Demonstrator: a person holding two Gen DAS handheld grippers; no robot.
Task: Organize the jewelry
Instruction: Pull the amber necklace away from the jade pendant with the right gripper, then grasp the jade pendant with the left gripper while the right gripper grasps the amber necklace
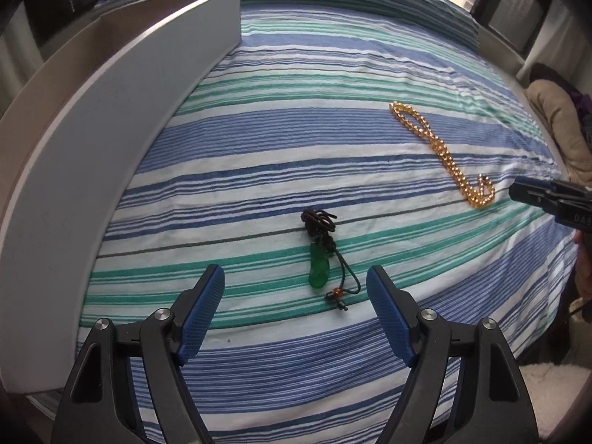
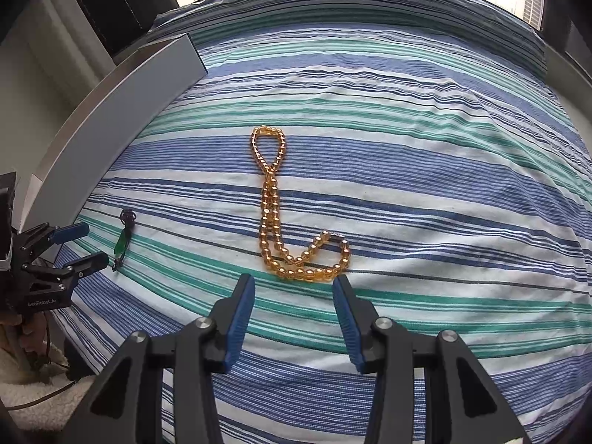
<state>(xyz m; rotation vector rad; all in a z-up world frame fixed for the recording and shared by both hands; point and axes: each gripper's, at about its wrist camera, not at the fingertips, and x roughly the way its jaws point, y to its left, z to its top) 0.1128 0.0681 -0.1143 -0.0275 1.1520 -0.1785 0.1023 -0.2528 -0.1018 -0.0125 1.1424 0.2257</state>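
Observation:
A green pendant on a dark knotted cord (image 1: 319,266) lies on the striped bedsheet (image 1: 333,140), just ahead of my left gripper (image 1: 296,277), which hovers open with nothing between its blue pads. An amber bead necklace (image 2: 275,214) lies stretched out with a curl at its near end. My right gripper (image 2: 294,286) stands open just short of that curl, holding nothing. In the left wrist view the necklace (image 1: 440,148) is at the right, with the right gripper (image 1: 532,194) beside its near end. The right wrist view shows the pendant (image 2: 122,242) and left gripper (image 2: 87,242) at the left.
A long grey open box (image 1: 111,118) lies along the left side of the bed; its wall (image 2: 122,103) also shows in the right wrist view. A window runs behind the bed. A beige cushion (image 1: 562,122) sits off the right edge. A hand and fleece sleeve (image 2: 22,362) show lower left.

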